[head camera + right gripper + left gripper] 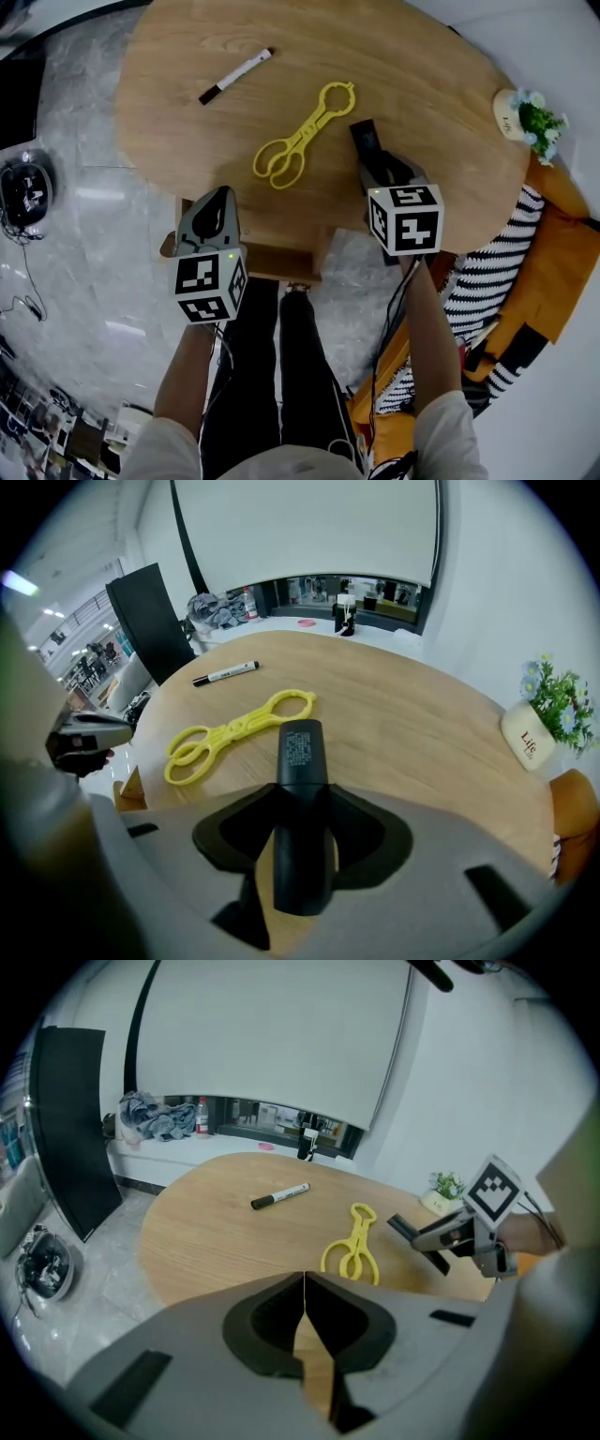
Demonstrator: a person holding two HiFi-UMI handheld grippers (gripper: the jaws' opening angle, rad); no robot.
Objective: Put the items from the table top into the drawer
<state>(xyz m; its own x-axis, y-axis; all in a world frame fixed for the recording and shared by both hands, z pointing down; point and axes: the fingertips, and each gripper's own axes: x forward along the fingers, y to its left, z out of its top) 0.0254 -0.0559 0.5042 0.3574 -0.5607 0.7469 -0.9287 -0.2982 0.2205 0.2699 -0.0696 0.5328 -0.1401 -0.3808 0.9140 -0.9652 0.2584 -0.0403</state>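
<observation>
The right tongs (302,803) are clamped on the near end of a black remote-shaped bar (300,752). Its pads press the bar's two long sides, and the labelled far end sticks out ahead of them. Gripping across the narrow width suits a slim, rigid piece, and holding it near one end leaves the rest free to go into the drawer first. Whether the bar has left the oval wooden surface (422,75) or rests on it, I cannot tell.

The left tongs (305,1283) are closed with nothing between them. They hang off the near left edge of the surface, next to the wooden drawer box (281,262) that juts out from under that edge. Likely they are there to steady or open the drawer, though the views do not show how far out it is.

Just left of the bar lies a yellow plastic scissor-grip (300,136), flat on the surface with its loops toward the near side. Farther off to the far left, well apart from it, lies a black-capped white marker (236,75). Both are yet to be picked up, so the task looks to be at an early stage.

A small potted plant (525,117) stands at the right edge, probably decoration and not something to stow.
</observation>
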